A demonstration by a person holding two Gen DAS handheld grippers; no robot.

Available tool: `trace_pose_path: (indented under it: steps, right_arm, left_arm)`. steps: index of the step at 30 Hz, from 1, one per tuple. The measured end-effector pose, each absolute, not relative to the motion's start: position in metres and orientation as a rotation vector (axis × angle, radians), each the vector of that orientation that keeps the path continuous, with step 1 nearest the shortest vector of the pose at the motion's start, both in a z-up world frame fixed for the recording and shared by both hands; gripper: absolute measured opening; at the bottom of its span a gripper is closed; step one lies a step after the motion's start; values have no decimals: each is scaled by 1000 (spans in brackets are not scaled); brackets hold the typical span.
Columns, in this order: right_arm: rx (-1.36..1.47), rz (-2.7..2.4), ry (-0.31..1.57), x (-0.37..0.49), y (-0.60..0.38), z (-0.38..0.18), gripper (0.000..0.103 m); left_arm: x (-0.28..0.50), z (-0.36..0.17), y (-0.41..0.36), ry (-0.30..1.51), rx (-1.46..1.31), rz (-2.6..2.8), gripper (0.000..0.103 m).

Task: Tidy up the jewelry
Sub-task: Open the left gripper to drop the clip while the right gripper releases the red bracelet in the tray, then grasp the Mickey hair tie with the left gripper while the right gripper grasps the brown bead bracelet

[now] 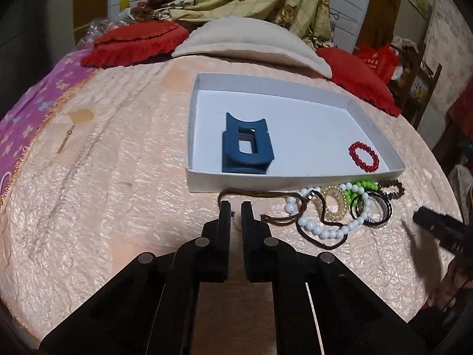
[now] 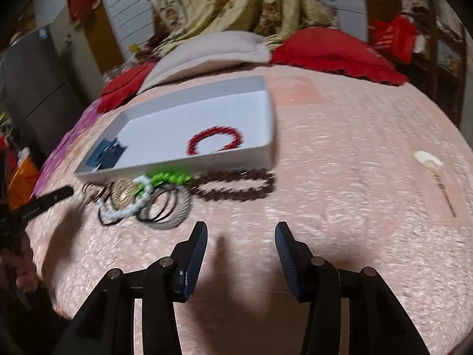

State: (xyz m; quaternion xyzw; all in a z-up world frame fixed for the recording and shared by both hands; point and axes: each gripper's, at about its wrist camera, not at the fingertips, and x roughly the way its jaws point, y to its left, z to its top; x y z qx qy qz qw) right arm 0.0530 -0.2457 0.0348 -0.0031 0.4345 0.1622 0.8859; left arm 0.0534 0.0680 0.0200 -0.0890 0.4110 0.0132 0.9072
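A white tray lies on the pink bed cover and holds a blue hair claw and a red bead bracelet. In front of it lies a heap of jewelry: a white bead bracelet, a green bead bracelet, a gold coil ring, a brown cord and dark bands. My left gripper is nearly shut on a small pale item at the cord's end. My right gripper is open and empty, right of the heap; its view is blurred.
Red cushions and a beige pillow lie behind the tray. A gold pin lies far left on the cover. A pale hair stick lies at the right. The tray also shows in the right wrist view.
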Motion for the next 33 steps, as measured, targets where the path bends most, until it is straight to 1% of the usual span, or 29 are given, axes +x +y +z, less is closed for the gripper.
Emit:
trace_pose_path:
  steps: [2,8,10,12,13,14,17,20,23,26,28,29,30,31,33]
  right_arm:
    - [-29,356,912,53,-238,32,45]
    - [-32,302,852,68,-236,34,46]
    - [0,272,835,80,-242,35,46]
    - [33,262,826,93,-247,34,46]
    - [28,253,824,97,-247,35,46]
    - [6,225,828,102,-246,32,46]
    - [-48,221,899,113,-238,20,46]
    - [-140,202,896,111,-226,20,43]
    - [-194,215,893,107,-219,19,37]
    - [-218,244,902,98,-218,19,27]
    - [-229,257,910,91,-219,20,18]
    - [-238,256,913,87,-219,20,16]
    - [-243,256,915,85,-219,20,11]
    - [-244,260,916,81,-220,19,9]
    - [-246,261,914,79,-221,19,9]
  left_arm:
    - [55,17,69,862,-188,30,5]
    - [58,12,69,892,-187,47,7]
    - [57,15,73,878,-206,49,12]
    - [56,17,75,863,-217,51,33]
    - [55,17,76,857,-218,55,37]
    - [55,18,77,852,-220,58,39]
    - [56,16,78,863,-228,54,39]
    - [59,11,75,890,-218,40,39]
    - [60,8,67,906,-193,11,39]
    - [63,3,58,923,-156,-10,40]
    - [66,1,56,932,-145,-10,40]
    - [68,-1,55,938,-144,-13,41]
    - [71,-3,54,944,-144,-12,41]
    - [73,-4,53,940,-139,-8,42]
    - [77,-4,51,931,-136,-7,48]
